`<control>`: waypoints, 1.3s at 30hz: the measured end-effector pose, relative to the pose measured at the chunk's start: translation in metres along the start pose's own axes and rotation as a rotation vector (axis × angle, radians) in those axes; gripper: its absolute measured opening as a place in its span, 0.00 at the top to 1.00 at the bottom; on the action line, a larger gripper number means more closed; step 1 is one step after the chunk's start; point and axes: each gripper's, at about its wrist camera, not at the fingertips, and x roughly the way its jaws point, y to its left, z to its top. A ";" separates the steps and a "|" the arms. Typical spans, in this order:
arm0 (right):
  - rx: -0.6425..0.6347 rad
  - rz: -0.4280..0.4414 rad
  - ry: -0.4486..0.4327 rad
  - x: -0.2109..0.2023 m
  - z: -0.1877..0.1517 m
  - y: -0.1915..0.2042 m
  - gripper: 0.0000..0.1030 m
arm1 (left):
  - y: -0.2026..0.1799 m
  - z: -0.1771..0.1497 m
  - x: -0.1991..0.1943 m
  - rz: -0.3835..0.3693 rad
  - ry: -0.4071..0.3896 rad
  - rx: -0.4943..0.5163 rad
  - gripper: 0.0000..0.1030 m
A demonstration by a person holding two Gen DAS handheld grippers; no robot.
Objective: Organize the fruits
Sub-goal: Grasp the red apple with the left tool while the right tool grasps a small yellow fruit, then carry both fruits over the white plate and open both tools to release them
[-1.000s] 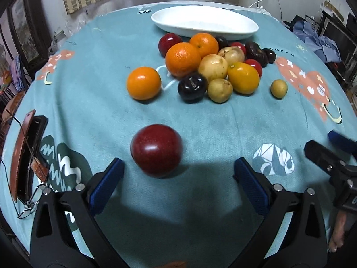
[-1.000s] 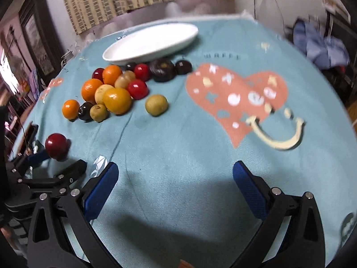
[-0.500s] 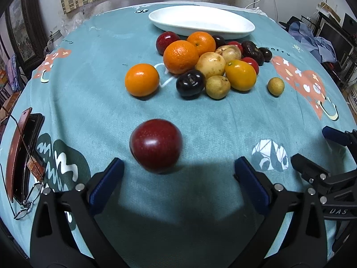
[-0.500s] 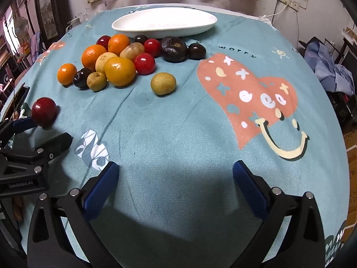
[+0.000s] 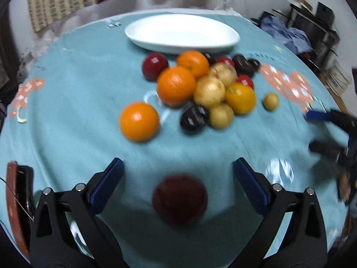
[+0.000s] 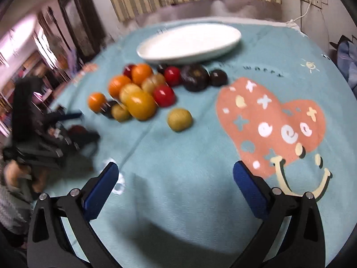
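A dark red plum [image 5: 179, 198] lies on the teal tablecloth between the open fingers of my left gripper [image 5: 178, 178], which does not touch it. Beyond it lies a pile of fruit: oranges [image 5: 176, 86], a lone orange [image 5: 139, 121], yellow fruits [image 5: 240, 98], dark plums [image 5: 194, 118] and red ones. A white oval dish [image 5: 181, 33] stands empty at the back. My right gripper [image 6: 176, 181] is open and empty over bare cloth, with a lone yellow-green fruit [image 6: 179, 119] ahead of it.
A brown case with glasses [image 5: 15, 203] lies at the left table edge. An orange heart print [image 6: 272, 120] covers the cloth on the right. Clothes and furniture stand beyond the right edge. Each gripper shows in the other's view [image 5: 332, 134], [image 6: 51, 138].
My left gripper has moved forward, so the red plum now sits between its fingers. My right gripper has moved forward toward the fruit pile. Both views are blurred by motion.
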 end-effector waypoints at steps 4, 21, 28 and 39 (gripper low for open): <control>0.062 0.042 -0.008 0.002 0.004 -0.011 0.01 | 0.001 -0.015 -0.007 -0.034 0.012 0.019 0.05; -0.196 -0.114 0.007 0.028 0.031 0.028 0.34 | 0.013 -0.028 -0.022 -0.081 -0.047 -0.048 0.59; -0.153 -0.102 0.029 0.054 0.040 0.003 0.60 | 0.013 -0.030 -0.021 -0.094 -0.037 -0.033 0.59; -0.202 -0.114 0.012 0.043 0.030 0.011 0.72 | 0.010 -0.033 -0.027 -0.090 -0.055 -0.044 0.60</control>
